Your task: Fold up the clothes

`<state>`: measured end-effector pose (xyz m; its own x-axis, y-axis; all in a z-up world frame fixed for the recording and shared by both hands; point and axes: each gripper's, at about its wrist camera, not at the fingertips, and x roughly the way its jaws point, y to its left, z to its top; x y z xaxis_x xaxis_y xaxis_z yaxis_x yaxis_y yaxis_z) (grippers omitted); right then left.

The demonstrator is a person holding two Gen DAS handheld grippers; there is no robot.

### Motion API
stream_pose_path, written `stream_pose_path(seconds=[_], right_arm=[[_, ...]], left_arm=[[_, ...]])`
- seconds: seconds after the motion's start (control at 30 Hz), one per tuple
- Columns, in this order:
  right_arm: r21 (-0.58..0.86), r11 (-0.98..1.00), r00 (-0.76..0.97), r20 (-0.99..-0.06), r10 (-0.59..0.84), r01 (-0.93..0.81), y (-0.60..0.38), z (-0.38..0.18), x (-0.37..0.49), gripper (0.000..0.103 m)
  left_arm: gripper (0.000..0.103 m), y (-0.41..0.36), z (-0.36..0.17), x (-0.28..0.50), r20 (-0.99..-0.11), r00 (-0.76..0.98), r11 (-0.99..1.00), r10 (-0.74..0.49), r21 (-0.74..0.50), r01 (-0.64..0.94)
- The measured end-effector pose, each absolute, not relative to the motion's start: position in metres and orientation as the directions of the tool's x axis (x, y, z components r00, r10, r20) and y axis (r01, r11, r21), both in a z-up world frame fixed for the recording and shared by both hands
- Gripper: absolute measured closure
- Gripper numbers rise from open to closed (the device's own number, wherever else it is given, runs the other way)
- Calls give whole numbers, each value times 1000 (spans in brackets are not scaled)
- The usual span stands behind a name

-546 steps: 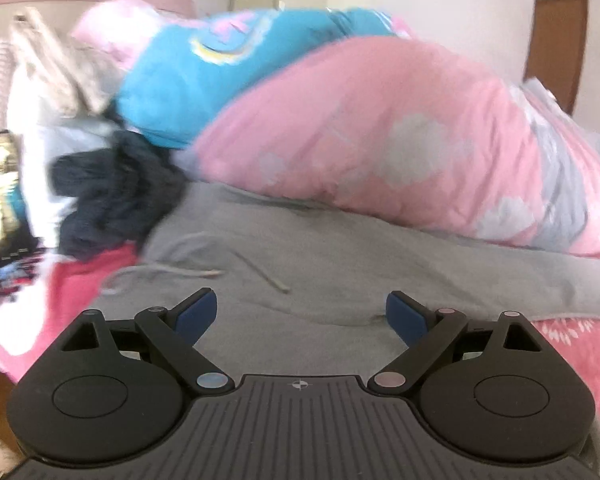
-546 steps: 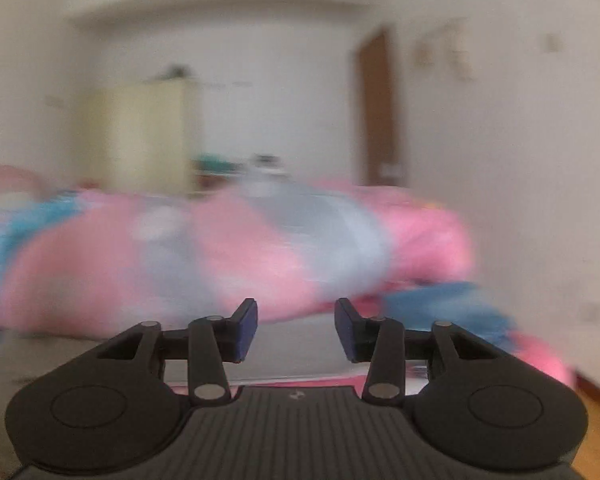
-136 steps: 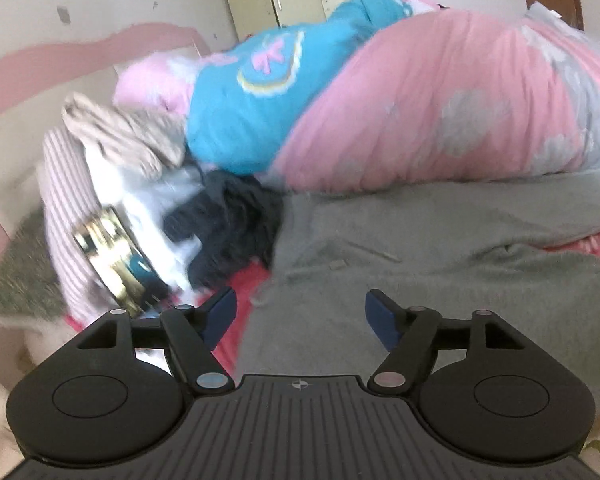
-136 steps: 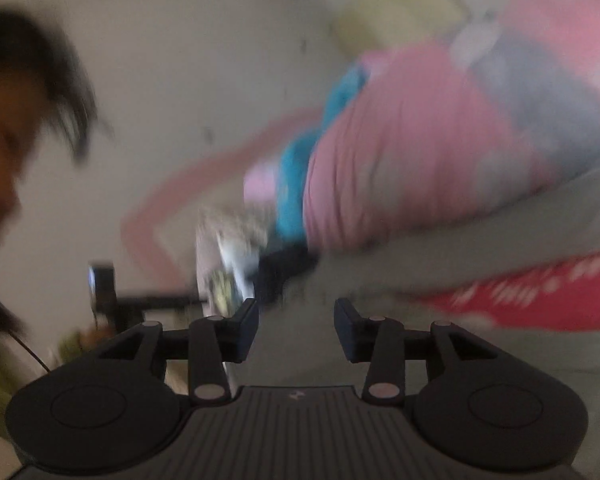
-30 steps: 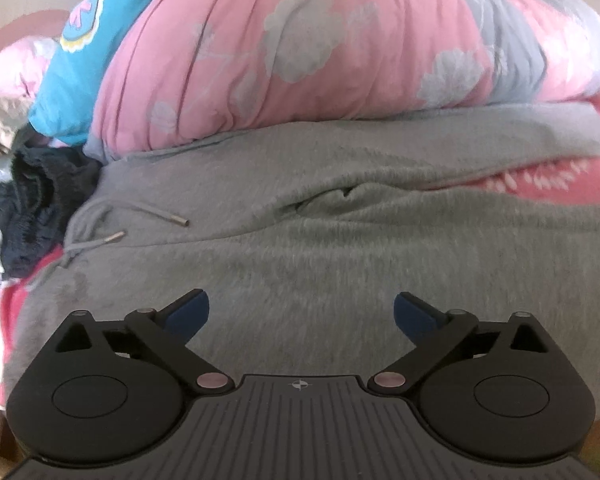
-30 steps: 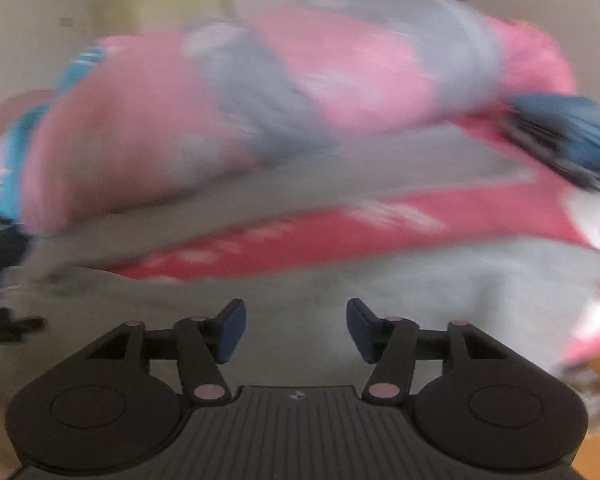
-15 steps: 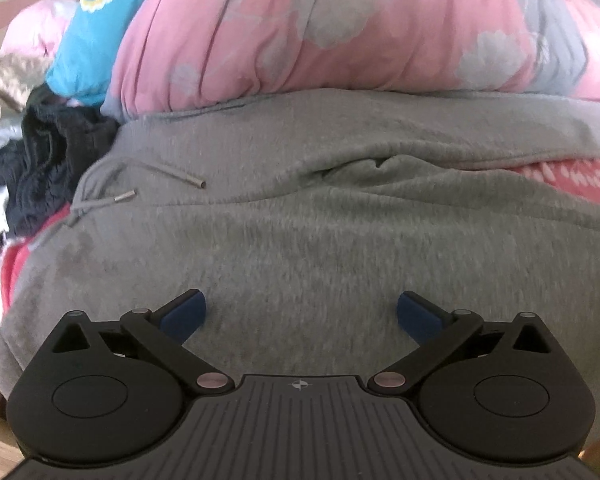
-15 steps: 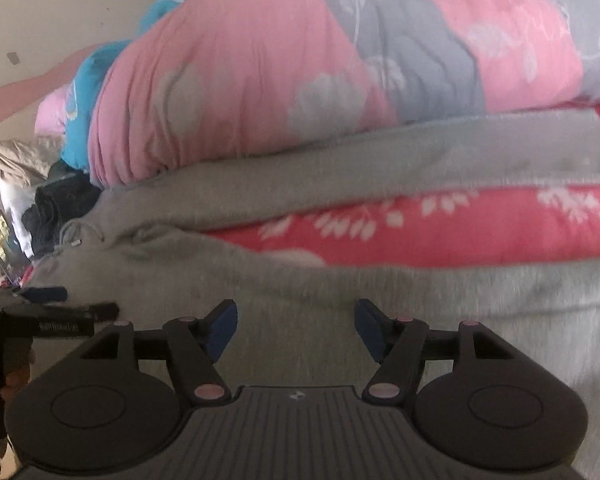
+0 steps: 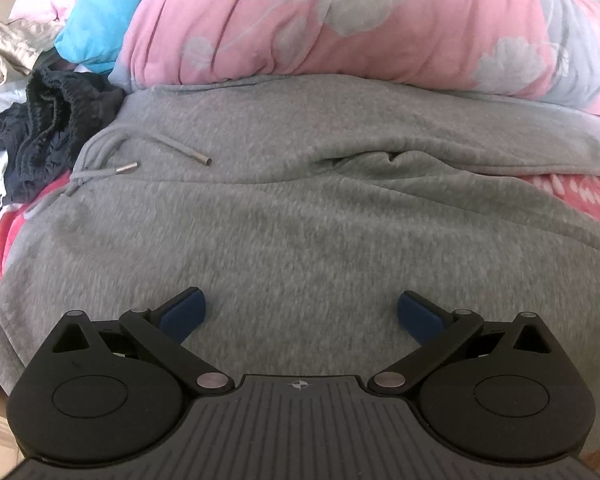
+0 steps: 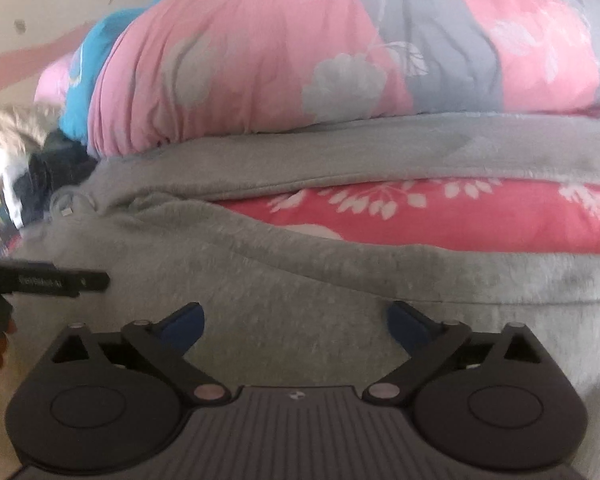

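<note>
Left gripper (image 9: 299,314): jaws spread wide, nothing between the blue pads, poised over the near part of the grey garment.
Right gripper (image 10: 295,326): jaws have just been opening and now stand at their widest; nothing is held, only grey fabric lies below the gap.
Grey garment (image 9: 300,208): a fleecy drawstring piece spread flat across the bed, waistband to the left, two long parts running off to the right with a gap between them.
Drawstring (image 9: 164,148): two metal-tipped cords lying loose on the waistband.
Bedsheet (image 10: 440,208): red with white leaves, showing through that gap.
Quilt (image 9: 340,28): pink and grey, bunched up, its lower edge touching the garment's far side.
Dark clothing (image 9: 44,120): crumpled heap just beside the waistband.
</note>
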<state>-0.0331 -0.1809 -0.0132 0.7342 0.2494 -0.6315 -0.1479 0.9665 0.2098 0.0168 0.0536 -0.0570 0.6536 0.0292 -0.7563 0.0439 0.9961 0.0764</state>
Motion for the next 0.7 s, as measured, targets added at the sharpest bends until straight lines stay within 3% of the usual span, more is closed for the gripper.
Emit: stream_pose_path(seconds=[0.7], right_arm=[[176,982,711,-683,166,-61,-168,-12,-20,0]], left_arm=[[0,56,-57,22,-781,624,998,28,54,23]])
